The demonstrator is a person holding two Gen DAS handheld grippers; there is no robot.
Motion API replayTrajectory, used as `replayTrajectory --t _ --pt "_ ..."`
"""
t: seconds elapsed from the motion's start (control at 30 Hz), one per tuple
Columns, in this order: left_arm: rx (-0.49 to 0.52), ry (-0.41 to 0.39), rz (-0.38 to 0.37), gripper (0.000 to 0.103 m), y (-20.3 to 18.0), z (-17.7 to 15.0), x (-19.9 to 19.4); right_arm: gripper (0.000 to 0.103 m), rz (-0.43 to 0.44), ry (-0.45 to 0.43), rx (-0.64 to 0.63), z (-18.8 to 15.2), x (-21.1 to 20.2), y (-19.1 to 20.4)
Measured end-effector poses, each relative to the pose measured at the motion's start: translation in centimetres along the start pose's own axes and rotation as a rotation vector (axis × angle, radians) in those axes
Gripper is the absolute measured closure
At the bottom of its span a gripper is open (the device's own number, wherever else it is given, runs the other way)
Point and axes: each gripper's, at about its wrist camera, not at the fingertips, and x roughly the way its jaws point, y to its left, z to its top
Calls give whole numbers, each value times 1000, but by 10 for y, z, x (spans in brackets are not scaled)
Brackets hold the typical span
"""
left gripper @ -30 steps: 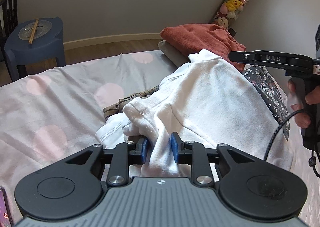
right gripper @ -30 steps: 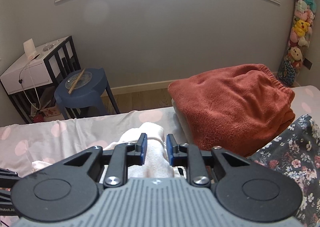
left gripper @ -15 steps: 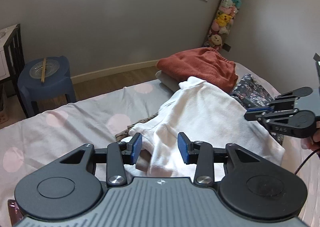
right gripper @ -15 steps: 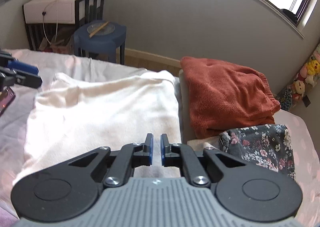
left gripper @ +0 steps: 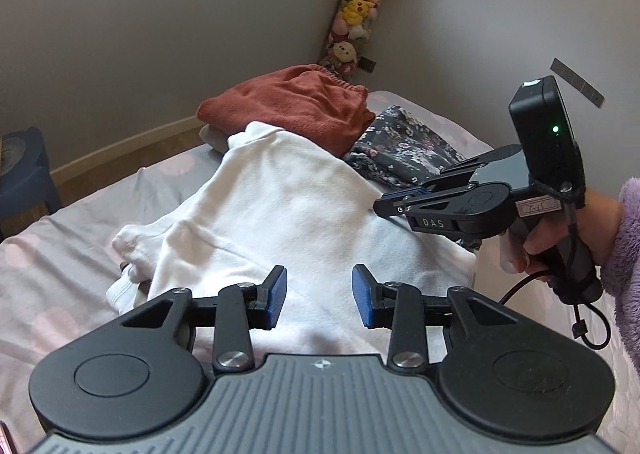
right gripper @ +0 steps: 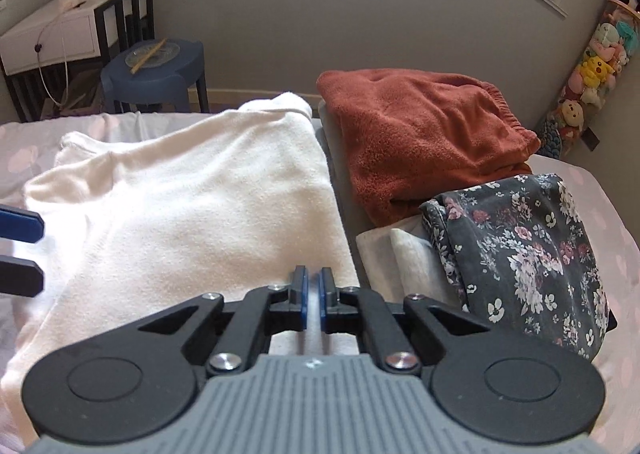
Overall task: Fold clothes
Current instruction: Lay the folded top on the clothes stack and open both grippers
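Figure: two hand-held grippers over laundry on a bed. The white garment [left gripper: 280, 206] lies spread across the middle of the left wrist view, on the pink-spotted bedsheet [left gripper: 60, 250], laid out flat, probably so it can be folded. The left gripper [left gripper: 319, 296], bottom centre, has its jaws apart with nothing pinched; they have just been opening and then drawing slightly together, with the cloth lying below and beyond the pads, not between them. The right gripper [right gripper: 313, 294], bottom centre of its own view, is closed with nothing visibly held; in the left wrist view it hovers at right above the garment's edge, carried by a hand [left gripper: 560, 238] in a purple fleece sleeve [left gripper: 624, 254]. A rust-red towel [right gripper: 420, 134] and a floral cloth [right gripper: 520, 238], already folded, sit stacked at right, evidently the finished pile. The garment's near hem is hidden behind both gripper bodies; a darker item under its left edge cannot be made out.
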Motion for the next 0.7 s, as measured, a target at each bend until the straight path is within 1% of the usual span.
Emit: replayTrajectory --t 0.1,0.17,0.23,0.33,0.43,0.53,0.7 --pt "44 29 -2 70 -11 -4 3 97 14 -16 4 -8 -20 -6" --pt "74 60 3 71 -17 -9 7 97 20 -6 6 -17 -28 -10" --pt "112 94 18 78 -21 -17 12 97 16 10 12 -29 -31 -13" --pt "188 121 79 80 -22 -29 21 97 -10 42 50 -47 -25 -18" --pt "233 134 121 81 -21 -36 29 97 -32 70 87 -61 -13 -22" --pt "230 138 121 81 -18 -39 33 97 -38 69 133 -69 -4 -23" --pt "228 129 141 80 -25 -36 28 96 -80 49 192 -71 -10 -18"
